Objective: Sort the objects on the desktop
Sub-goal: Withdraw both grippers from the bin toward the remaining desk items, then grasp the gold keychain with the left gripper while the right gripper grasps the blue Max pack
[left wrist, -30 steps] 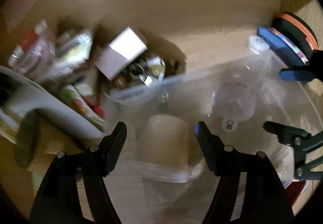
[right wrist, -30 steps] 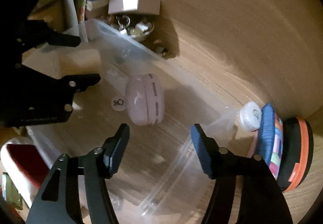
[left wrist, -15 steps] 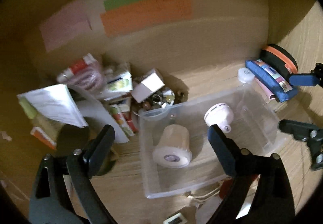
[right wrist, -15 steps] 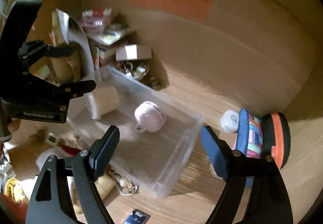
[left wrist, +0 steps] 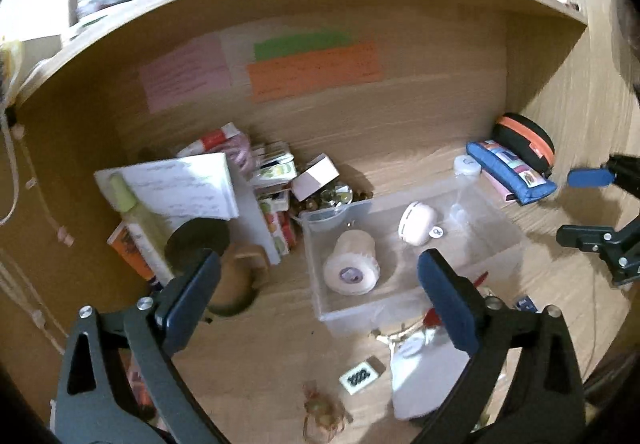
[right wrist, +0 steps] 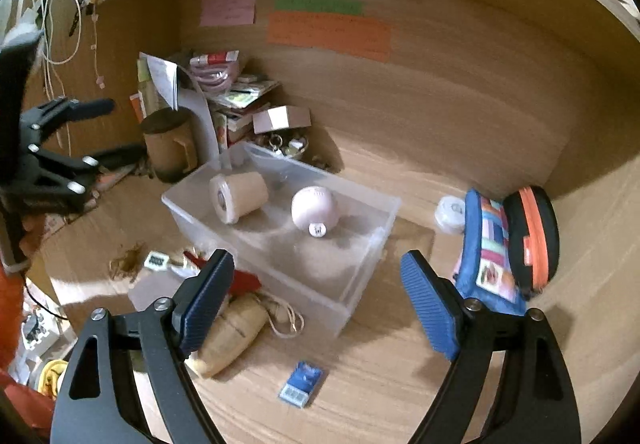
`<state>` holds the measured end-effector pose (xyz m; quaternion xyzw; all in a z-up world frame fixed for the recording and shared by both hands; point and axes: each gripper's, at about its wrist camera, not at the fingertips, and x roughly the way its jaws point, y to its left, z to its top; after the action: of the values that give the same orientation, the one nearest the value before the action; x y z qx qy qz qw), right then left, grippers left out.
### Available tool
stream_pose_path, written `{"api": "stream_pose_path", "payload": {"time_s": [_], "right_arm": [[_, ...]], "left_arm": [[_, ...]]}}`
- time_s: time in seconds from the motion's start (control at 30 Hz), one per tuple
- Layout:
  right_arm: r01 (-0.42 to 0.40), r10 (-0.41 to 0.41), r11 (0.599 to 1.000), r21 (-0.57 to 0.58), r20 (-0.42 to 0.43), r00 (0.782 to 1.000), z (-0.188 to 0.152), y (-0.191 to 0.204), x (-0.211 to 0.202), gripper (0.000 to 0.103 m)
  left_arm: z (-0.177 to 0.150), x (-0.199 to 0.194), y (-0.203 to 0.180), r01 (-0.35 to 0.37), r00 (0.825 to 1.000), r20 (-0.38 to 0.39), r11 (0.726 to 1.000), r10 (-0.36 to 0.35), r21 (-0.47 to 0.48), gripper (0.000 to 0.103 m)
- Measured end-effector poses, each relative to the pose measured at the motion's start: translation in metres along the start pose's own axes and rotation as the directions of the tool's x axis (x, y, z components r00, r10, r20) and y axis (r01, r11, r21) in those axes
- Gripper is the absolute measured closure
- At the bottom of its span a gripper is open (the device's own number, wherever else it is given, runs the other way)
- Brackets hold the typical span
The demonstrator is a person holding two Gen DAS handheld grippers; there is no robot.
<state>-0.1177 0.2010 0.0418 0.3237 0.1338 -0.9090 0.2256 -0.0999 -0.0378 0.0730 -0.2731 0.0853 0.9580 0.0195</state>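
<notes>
A clear plastic bin (right wrist: 372,228) sat on the wooden desk (right wrist: 400,384), near its back wall, holding a paper roll (right wrist: 238,201) on its side at the left end and a pink round gadget (right wrist: 312,207) beside it, the two apart. Both tools hung above the desk's front, angled down at the bin. The left gripper (left wrist: 320,284) had just been opening and stood wide with nothing between its pads; the right gripper (right wrist: 318,290) had likewise been opening and gaped empty. The bin's near wall hid part of a tan pouch (right wrist: 232,336) and a red item lying against it, which could not be identified. In the back left corner a heap of boxes and papers (left wrist: 256,179) was too jumbled to sort out. A blue pencil case (right wrist: 486,248) and a black-orange case (right wrist: 534,232) crowded the right edge; a small blue card (right wrist: 301,384) lay on bare wood near the front edge, where open room remained.
</notes>
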Motion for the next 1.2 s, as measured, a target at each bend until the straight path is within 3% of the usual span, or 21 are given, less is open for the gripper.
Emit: {"api": "stream_pose_path", "payload": {"time_s": [0.2,0.47,0.73,1.07,1.13,1.2], "right_arm": [[0.007,-0.005,0.998,0.058,-0.028,1.000,-0.028,-0.010,0.002,0.019],[0.084,-0.075,0.993,0.088,-0.094,0.993,-0.068,-0.019,0.021,0.019],[0.090,-0.080,0.988,0.125,-0.089,0.993,-0.095,-0.015,0.030,0.019],[0.056,-0.053,0.998,0.013,-0.163,0.985,-0.115,0.014,0.061,0.020],[0.054,-0.051,0.999,0.009,-0.170,0.984,-0.116,0.014,0.065,0.021],[0.055,-0.052,0.998,0.014,-0.172,0.984,-0.116,0.011,0.068,0.021]], "left_arm": [[-0.031,-0.013,0.016,-0.005,0.999,-0.042,0.999,0.002,-0.054,0.003],[-0.081,0.005,0.020,-0.024,0.987,-0.157,0.997,0.012,-0.073,0.003],[-0.118,0.029,0.022,-0.006,0.965,-0.262,0.994,-0.023,-0.109,0.003],[-0.151,0.056,0.018,-0.012,0.928,-0.371,0.995,-0.027,-0.101,0.003],[-0.152,0.058,0.016,0.004,0.926,-0.375,0.995,-0.043,-0.103,0.006],[-0.153,0.060,0.013,0.027,0.924,-0.376,0.995,-0.063,-0.099,0.019]]}}
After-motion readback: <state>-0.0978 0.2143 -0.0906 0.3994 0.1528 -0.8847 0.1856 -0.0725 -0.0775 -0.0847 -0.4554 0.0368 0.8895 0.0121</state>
